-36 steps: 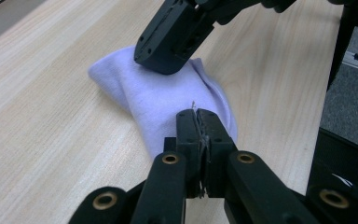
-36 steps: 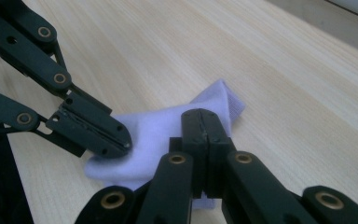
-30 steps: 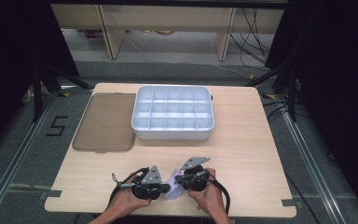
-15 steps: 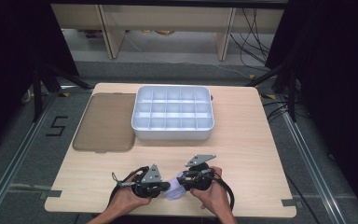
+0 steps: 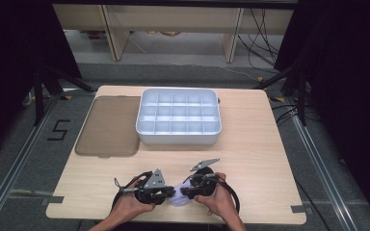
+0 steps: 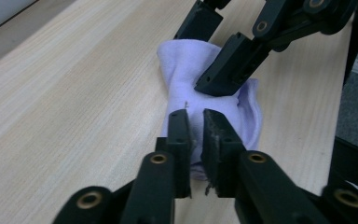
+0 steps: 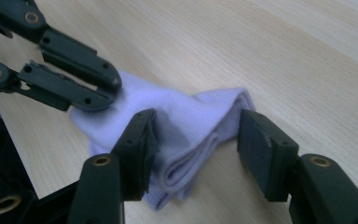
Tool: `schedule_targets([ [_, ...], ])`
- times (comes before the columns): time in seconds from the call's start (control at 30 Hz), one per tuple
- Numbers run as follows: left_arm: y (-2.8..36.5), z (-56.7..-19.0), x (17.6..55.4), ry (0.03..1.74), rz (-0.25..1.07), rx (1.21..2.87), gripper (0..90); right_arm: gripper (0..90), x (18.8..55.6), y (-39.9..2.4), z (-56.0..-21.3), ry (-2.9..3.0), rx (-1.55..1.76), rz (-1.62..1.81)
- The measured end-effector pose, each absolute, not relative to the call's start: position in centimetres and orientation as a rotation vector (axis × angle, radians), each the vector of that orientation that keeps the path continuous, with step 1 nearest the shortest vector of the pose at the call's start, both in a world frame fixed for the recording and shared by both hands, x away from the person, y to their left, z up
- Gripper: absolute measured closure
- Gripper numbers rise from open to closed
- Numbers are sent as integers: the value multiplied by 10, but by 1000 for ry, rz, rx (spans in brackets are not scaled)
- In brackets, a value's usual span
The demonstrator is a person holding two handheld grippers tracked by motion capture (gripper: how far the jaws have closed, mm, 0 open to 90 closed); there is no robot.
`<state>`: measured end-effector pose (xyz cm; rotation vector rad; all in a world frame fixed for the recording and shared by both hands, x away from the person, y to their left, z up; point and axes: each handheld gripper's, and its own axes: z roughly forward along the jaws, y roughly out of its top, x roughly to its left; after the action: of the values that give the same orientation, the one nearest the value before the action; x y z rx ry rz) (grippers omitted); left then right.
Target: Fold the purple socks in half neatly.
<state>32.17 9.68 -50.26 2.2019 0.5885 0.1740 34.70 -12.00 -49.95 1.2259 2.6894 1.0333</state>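
1. A dark figure "5" (image 5: 59, 130) is marked on the grey floor (image 5: 24, 159), at the left of the high view, beside the table's left edge.
2. Nothing else can be read in either gripper view.

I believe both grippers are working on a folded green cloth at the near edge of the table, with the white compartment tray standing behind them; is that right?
Not quite: the cloth is pale lilac, not green, as the right gripper view shows. The rest stands: the left gripper and the right gripper meet over it at the table's near edge, with the white compartment tray behind them.
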Motion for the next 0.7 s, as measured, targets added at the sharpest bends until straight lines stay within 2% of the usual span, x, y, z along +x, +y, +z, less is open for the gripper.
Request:
schedule_targets([
  [0.23,124,-491,317,600,146,2175,587,628,346,-121,-501,2730,1205,1076],
  [0.5,169,-494,309,752,172,2133,381,696,346,-125,-503,2741,1241,1132],
  [0.7,186,-500,307,799,204,2166,322,714,344,-124,-502,2732,1219,1128],
])
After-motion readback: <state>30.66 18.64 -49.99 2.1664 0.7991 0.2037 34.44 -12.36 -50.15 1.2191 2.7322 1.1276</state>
